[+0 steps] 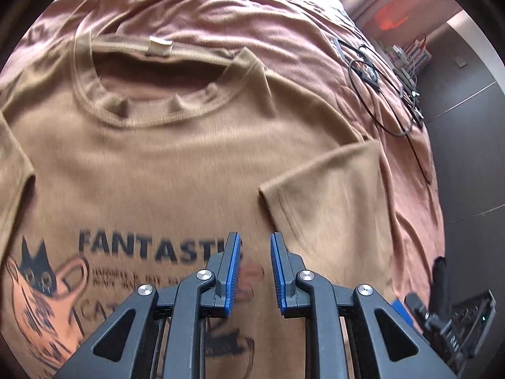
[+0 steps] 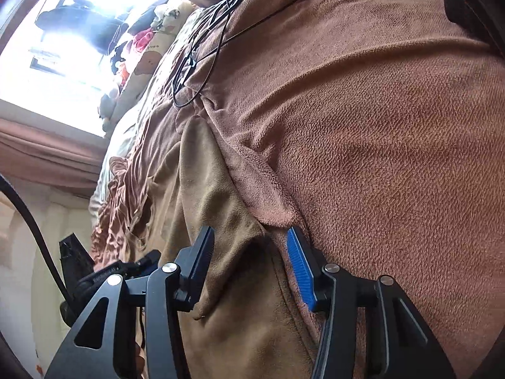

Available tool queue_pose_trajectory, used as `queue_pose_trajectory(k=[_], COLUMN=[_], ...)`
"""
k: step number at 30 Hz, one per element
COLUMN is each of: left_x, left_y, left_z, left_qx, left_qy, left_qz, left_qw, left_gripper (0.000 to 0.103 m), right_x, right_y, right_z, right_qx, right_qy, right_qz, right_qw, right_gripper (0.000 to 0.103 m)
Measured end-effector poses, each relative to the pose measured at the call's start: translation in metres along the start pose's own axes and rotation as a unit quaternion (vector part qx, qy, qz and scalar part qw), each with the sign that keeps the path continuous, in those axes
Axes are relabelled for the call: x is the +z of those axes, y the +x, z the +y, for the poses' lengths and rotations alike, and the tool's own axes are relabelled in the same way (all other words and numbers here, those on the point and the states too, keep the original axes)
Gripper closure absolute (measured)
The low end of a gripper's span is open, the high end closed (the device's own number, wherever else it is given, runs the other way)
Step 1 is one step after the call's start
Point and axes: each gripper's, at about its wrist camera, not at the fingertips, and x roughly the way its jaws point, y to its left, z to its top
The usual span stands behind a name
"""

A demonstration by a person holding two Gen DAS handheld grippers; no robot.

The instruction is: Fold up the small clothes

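Note:
A tan T-shirt (image 1: 176,164) with a "FANTASTIC" cat print lies face up on a brown fleece blanket (image 1: 284,31); its collar is toward the far side. Its right sleeve (image 1: 328,195) is folded in over the body. My left gripper (image 1: 255,243) hovers open and empty over the print at the shirt's middle. My right gripper (image 2: 249,237) is open at the shirt's side edge (image 2: 221,221), low on the blanket (image 2: 378,158), its fingers on either side of a fold of tan cloth without closing on it.
Black cables (image 1: 382,94) lie looped on the blanket at the far right, also in the right wrist view (image 2: 202,50). The right gripper's body (image 1: 454,319) shows at the lower right. Pillows and plush toys (image 2: 148,53) sit at the bed's far end. Dark floor (image 1: 467,126) lies beyond the bed edge.

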Motion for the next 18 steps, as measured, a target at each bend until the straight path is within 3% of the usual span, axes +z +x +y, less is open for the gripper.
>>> queue_pose_trajectory(k=[7,18], left_x=[0.021,0.028], left_y=[0.014,0.026], left_z=[-0.008,-0.020], left_qx=[0.024,0.018], left_qy=[0.032,0.069], left_qz=[-0.012,-0.026], left_qw=[0.9991,0.9971], left_gripper=[0.080,0.079], right_x=[-0.003,-0.005], right_y=[0.010,0.025], right_z=[0.023,0.040], right_qx=[-0.047,-0.093], right_qy=[-0.055,-0.113], right_qz=[0.009,0.019], right_qw=[0.997,0.989], right_gripper=[0.072,0.081])
